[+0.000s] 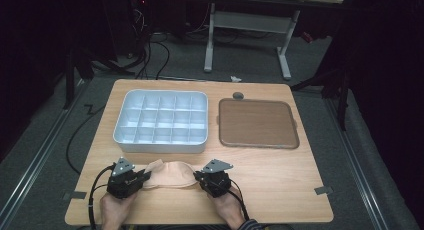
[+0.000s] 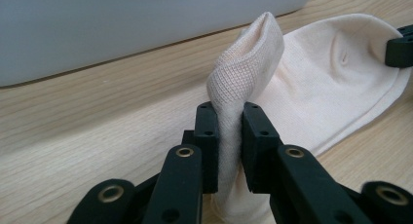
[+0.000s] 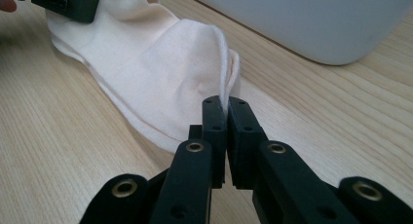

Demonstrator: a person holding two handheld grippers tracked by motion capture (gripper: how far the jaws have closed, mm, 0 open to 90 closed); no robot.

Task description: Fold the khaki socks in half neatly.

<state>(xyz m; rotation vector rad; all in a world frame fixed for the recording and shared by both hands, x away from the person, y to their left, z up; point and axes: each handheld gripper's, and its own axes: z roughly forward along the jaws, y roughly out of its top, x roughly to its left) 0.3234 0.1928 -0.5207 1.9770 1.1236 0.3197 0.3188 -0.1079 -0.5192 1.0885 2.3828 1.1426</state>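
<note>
A cream sock (image 1: pixel 167 173) lies flat near the table's front edge, stretched between both grippers. My left gripper (image 1: pixel 142 176) pinches its left end; in the left gripper view the knitted cuff (image 2: pixel 243 73) bunches up between the two black jaws of that gripper (image 2: pixel 230 118). My right gripper (image 1: pixel 199 178) is shut on the other end, where a thin fold of the sock (image 3: pixel 185 78) rises from the tightly closed jaws of the right gripper (image 3: pixel 226 112). A hand holds each gripper from the bottom of the high view.
A white tray with several compartments (image 1: pixel 162 97) sits just behind the sock, its wall (image 2: pixel 122 24) close in both gripper views. A brown flat tray (image 1: pixel 257 123) lies to its right. Bare wood spreads right of the right gripper.
</note>
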